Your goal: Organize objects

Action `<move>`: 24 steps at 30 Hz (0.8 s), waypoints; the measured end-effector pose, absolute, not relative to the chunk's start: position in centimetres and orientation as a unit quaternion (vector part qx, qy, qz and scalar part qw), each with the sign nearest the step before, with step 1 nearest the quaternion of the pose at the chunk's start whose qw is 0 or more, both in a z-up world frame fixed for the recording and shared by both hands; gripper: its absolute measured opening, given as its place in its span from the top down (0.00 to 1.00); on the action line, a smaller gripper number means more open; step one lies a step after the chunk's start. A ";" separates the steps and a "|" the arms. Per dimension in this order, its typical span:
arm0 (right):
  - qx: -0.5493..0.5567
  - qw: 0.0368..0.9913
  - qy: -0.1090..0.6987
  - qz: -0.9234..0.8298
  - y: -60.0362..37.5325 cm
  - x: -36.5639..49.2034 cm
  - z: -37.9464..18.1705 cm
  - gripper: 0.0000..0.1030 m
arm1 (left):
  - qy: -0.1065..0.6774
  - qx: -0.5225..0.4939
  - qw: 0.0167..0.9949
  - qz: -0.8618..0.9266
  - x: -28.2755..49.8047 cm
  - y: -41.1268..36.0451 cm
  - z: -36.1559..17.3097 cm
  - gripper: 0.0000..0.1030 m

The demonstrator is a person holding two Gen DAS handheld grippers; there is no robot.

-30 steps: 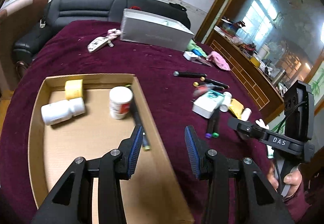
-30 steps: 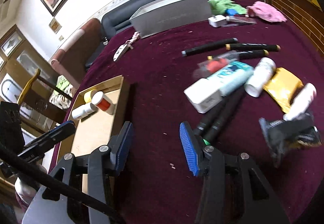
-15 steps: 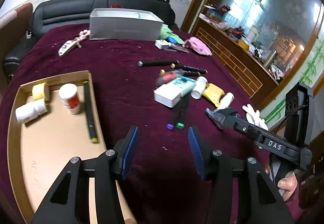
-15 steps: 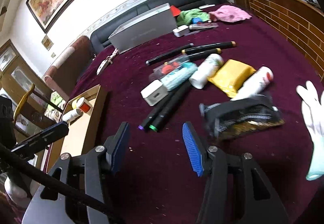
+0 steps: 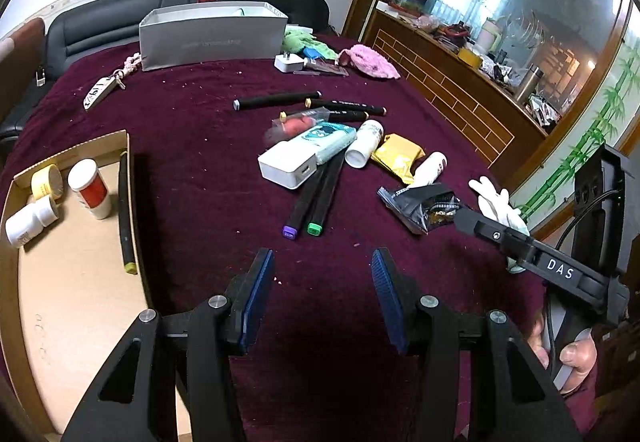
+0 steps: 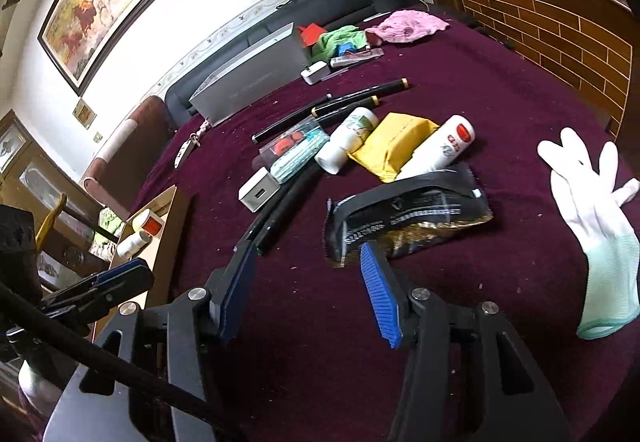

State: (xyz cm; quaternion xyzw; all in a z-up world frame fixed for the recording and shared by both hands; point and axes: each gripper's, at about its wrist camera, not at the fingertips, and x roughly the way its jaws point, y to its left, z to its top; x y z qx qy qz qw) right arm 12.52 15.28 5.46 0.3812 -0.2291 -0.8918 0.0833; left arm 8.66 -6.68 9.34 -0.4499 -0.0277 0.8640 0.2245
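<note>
Maroon tablecloth [image 5: 192,146], two markers [image 5: 316,198] lengthwise, caps nearest, both grippers' jaws spread, empty.

Left gripper [image 5: 322,262] tilted downward, jaws apart after just opening, nothing between them, right gripper [image 6: 306,256] on its right side, also tilted downward, jaws just opened, empty, fingers [image 5: 576,358] gripping its handle
</note>
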 end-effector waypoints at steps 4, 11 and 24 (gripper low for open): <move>0.380 0.081 -0.234 -0.891 16.0 12.7 5.3 0.49 | -0.023 -0.454 0.226 0.862 8.7 -6.0 9.1 0.57; 0.375 0.076 -0.237 -0.893 16.8 13.1 5.3 0.49 | -0.019 -0.459 0.229 0.858 8.9 -5.0 8.8 0.57; 0.362 0.049 -0.226 -0.903 17.8 13.4 4.9 0.49 | -0.039 -0.466 0.205 0.860 8.1 -6.2 8.1 0.57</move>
